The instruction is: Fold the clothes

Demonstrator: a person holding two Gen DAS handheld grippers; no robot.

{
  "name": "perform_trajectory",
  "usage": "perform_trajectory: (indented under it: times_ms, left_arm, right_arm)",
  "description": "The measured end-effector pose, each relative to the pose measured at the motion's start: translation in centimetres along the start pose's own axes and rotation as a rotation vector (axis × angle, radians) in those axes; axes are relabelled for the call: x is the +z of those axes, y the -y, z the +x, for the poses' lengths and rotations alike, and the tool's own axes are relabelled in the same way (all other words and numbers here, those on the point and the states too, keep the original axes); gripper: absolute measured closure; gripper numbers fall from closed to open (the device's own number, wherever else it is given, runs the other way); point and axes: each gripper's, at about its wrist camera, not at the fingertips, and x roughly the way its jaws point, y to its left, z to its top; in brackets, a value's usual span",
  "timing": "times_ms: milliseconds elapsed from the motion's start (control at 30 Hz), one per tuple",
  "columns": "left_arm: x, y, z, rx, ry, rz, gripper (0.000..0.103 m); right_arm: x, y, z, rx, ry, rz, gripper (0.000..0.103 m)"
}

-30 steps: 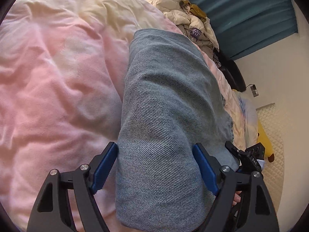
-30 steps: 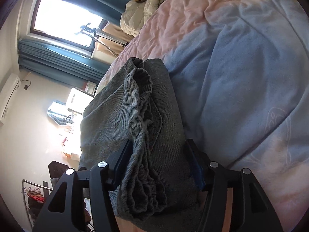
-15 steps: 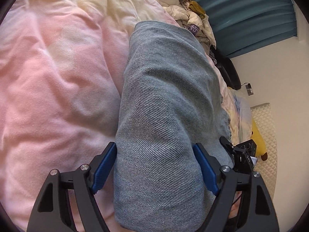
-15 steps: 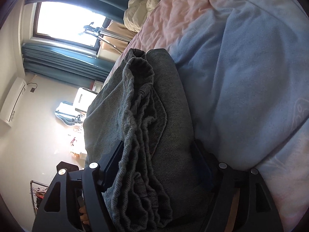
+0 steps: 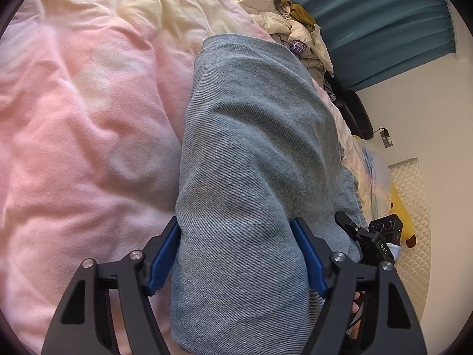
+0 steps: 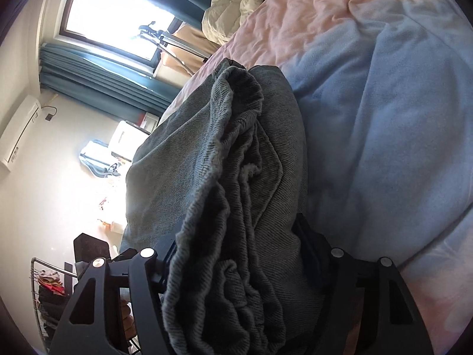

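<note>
Bedroom, bed covered by pink-to-blue duvet (image 5: 88, 124), teal curtains (image 5: 384, 14) behind, pile of cream bedding (image 5: 275, 14) at far end. Folded grey garment (image 5: 251, 162) laid on duvet, thick bundle, layered edges seen in right view (image 6: 236, 192). Left gripper (image 5: 236, 254) just closed further, blue pads pressed against bundle's sides. Right gripper (image 6: 239, 251) also just closed further, same bundle clamped between its jaws.
</note>
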Motion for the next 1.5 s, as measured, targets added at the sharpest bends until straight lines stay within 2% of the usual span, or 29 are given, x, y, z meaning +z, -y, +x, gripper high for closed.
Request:
perform_trajectory:
  times_ms: [200, 267, 567, 733, 833, 1133, 1500]
  left_arm:
    - [-0.8, 1.2, -0.3, 0.073, 0.043, 0.049, 0.042]
    - [-1.1, 1.7, -0.4, 0.103, 0.056, 0.069, 0.045]
    - [-2.4, 4.5, -1.3, 0.205, 0.15, 0.18, 0.059]
    - [-3.7, 7.7, -1.9, 0.283, 0.218, 0.299, 0.064]
    - [-4.3, 8.9, -2.8, 0.28, 0.236, 0.349, 0.066]
    - [-5.6, 13.6, -3.8, 0.275, 0.229, 0.389, 0.067]
    - [-7.8, 23.4, -5.5, 0.215, 0.273, 0.485, 0.068]
  right_arm:
    - [-0.5, -1.9, 0.0, -0.077, 0.035, -0.088, 0.061]
    - [-0.7, -2.3, 0.1, -0.098, 0.046, -0.108, 0.064]
    - [-1.9, -3.9, -2.1, -0.092, 0.107, -0.127, 0.074]
    - [-2.5, -5.7, -3.8, -0.112, 0.149, -0.185, 0.077]
    - [-2.7, -6.5, -5.1, -0.112, 0.167, -0.192, 0.077]
    - [-3.3, -6.6, -10.6, -0.123, 0.206, -0.181, 0.078]
    - [-2.1, -7.9, -20.5, -0.126, 0.306, -0.212, 0.078]
